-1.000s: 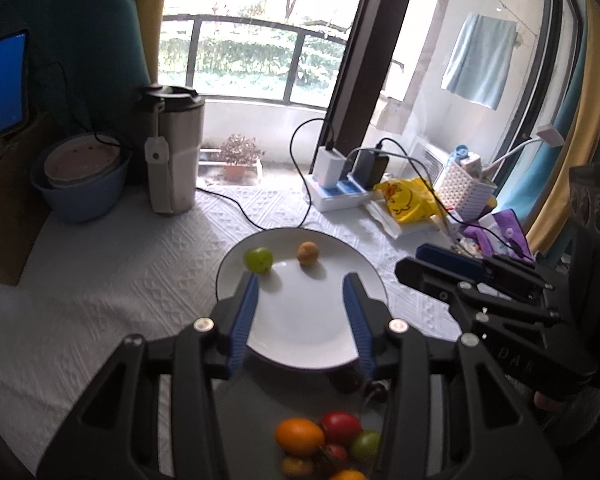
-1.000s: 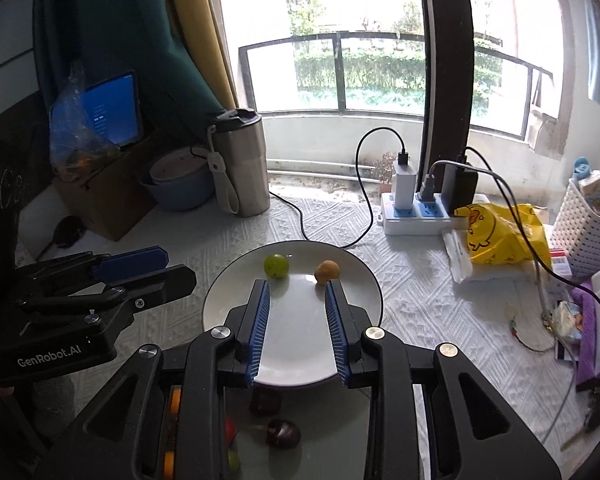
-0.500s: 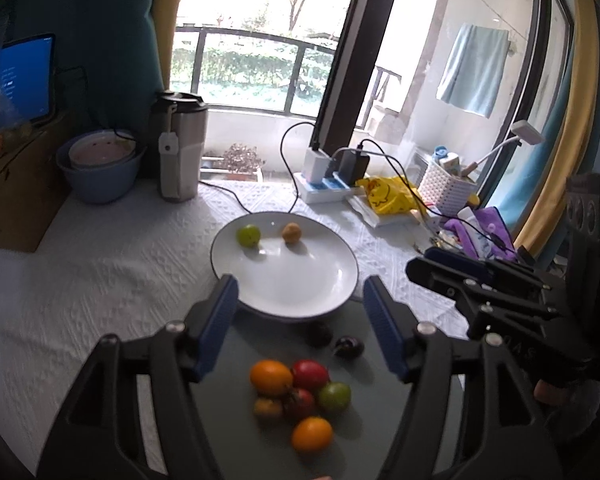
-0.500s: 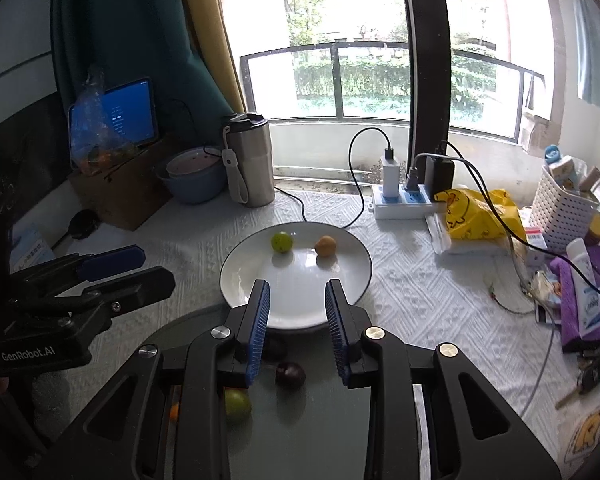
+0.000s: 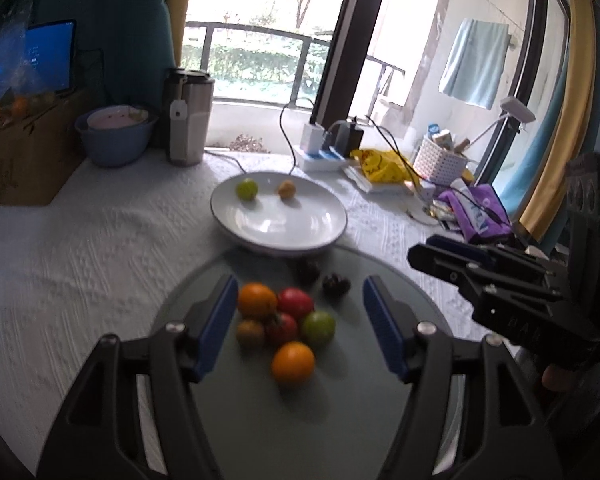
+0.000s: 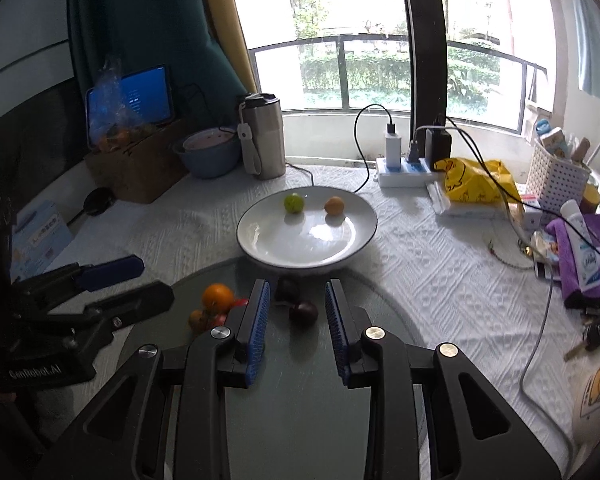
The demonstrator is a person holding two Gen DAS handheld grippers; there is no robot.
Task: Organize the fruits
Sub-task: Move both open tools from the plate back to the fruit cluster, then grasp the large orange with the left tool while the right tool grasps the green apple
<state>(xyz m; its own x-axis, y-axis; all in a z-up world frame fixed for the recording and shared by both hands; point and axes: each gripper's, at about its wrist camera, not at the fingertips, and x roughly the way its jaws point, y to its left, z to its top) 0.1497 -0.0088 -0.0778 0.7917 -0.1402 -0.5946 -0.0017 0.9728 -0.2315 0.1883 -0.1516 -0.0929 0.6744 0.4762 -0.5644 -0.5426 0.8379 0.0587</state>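
two dark plums [image 6: 303, 313] lie on the grey mat straight ahead of my right gripper [image 6: 298, 322], jaws open and empty; my left gripper [image 5: 298, 326] gapes wide over the fruit cluster [image 5: 284, 324].

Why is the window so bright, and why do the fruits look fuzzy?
Left wrist view: daylight washes out the window, and the fruit pile by the left claw is slightly blurred. Right wrist view: glare whitens the white plate; window bars bend from fisheye.
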